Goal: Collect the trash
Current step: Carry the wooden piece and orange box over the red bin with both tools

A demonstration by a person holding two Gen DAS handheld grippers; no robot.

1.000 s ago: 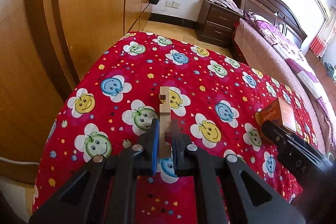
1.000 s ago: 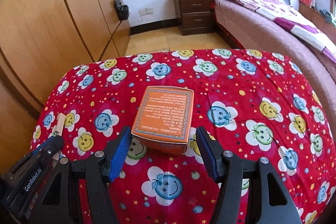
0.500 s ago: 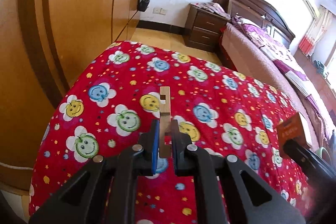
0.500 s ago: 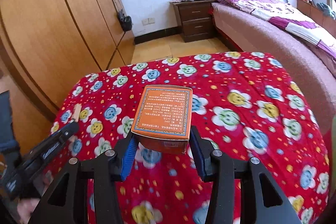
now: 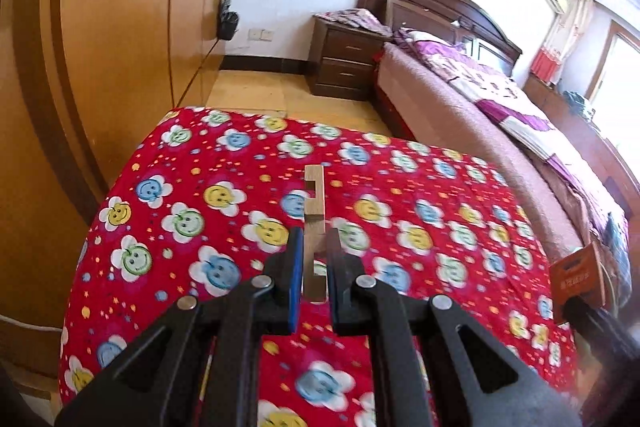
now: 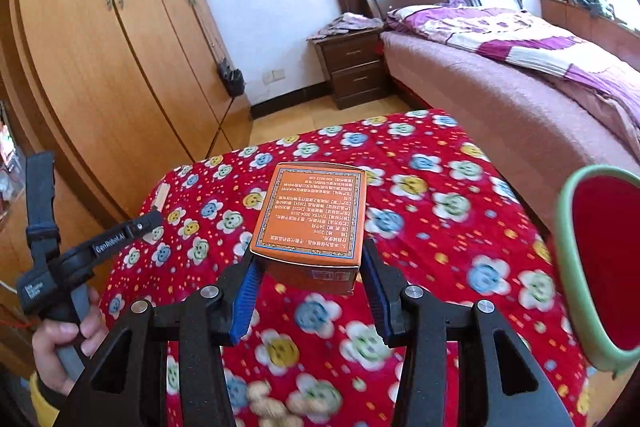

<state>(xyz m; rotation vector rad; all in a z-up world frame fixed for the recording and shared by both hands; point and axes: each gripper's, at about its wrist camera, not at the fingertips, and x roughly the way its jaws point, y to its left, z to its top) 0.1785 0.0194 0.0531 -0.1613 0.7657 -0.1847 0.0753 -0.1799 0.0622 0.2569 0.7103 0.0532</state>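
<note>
Left gripper [image 5: 313, 269] pinching notched pale wooden strip [image 5: 314, 211], lifting clear above red smiley-flower tablecloth [image 5: 420, 187]. Right gripper [image 6: 310, 285] clamping orange printed cardboard box [image 6: 314, 215] above same cloth; green-rimmed red bin [image 6: 596, 267] sitting near, right.

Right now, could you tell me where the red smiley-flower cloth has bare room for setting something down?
The red smiley-flower cloth lies bare across its whole top, from the wardrobe-side edge to the bed-side edge. The only crowding is the green-rimmed red bin beyond the near bed-side corner.
</note>
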